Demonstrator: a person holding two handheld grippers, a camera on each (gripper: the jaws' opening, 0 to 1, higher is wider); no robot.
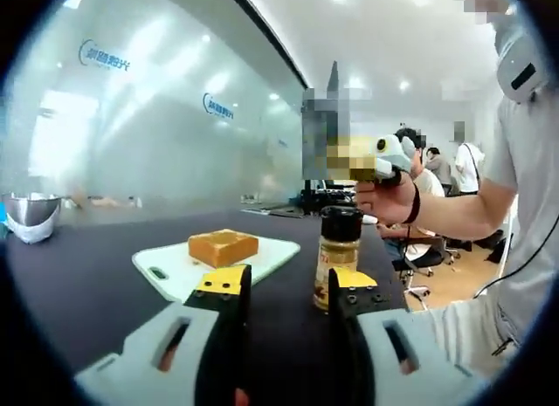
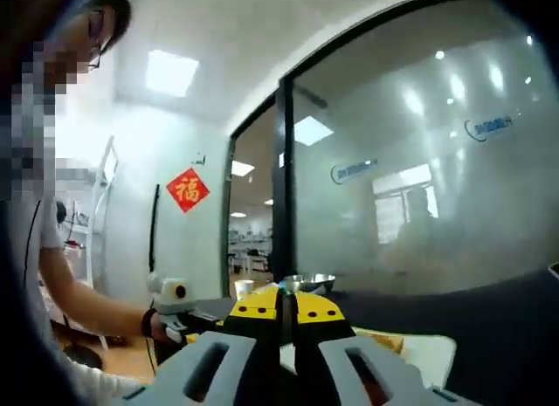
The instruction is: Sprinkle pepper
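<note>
Left gripper (image 1: 284,288): our jaws stand spread, nothing between them.
Pepper (image 1: 337,256): a capped shaker upright on the dark bench (image 1: 79,284), just past our right jaw tip.
Board (image 1: 218,262): white, ahead of our left jaw, a toast (image 1: 224,246) block on it.
Bowl (image 1: 31,212): steel, far left of the jaws.
Right gripper (image 2: 281,306): we see our yellow-tipped jaws pressed together, holding nothing; the board's (image 2: 428,354) corner lies just right of them.

Pepper jar (image 1: 337,256) base is hidden behind the left claw's (image 1: 288,284) right jaw; the label's too blurry (5 o'clock side). Cutting board (image 2: 428,349) is mostly blocked by the right claw (image 2: 286,308).
</note>
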